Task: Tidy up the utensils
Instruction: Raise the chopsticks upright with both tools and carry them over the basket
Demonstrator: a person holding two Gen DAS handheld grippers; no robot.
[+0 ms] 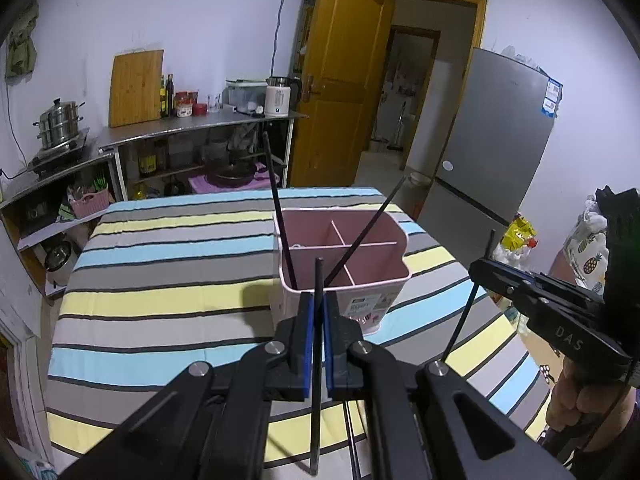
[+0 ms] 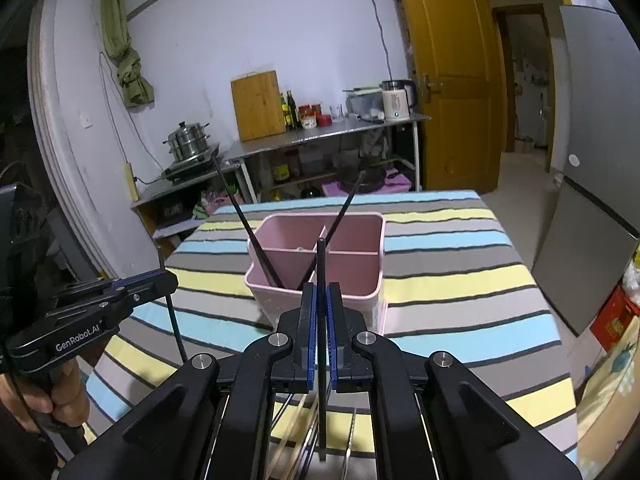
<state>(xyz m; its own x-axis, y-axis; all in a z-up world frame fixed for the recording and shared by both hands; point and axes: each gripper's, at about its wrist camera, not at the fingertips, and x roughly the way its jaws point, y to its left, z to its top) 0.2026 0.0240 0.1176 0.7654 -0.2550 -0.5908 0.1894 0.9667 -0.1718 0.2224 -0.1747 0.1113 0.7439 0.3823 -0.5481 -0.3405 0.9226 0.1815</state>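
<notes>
A pink divided utensil holder [image 1: 384, 292] [image 2: 360, 296] stands on the striped tablecloth [image 1: 160, 280] [image 2: 460, 272]. Two black chopsticks [image 1: 276, 200] [image 2: 248, 228] lean in its near compartment. My left gripper [image 1: 318, 304] is shut on a black chopstick [image 1: 317, 360], held upright just before the holder. My right gripper [image 2: 321, 296] is shut on another black chopstick [image 2: 321, 344], also upright before the holder. Each gripper shows from the side in the other view, the right [image 1: 480, 268] and the left [image 2: 168, 280]. More utensils [image 2: 296, 432] lie on the cloth under the right gripper.
A steel counter [image 1: 200, 128] [image 2: 320, 136] with a cutting board, bottles and a kettle stands behind the table. A steamer pot [image 1: 60, 124] sits at left. A grey fridge [image 1: 492, 140] and a yellow door [image 1: 340, 80] are at right.
</notes>
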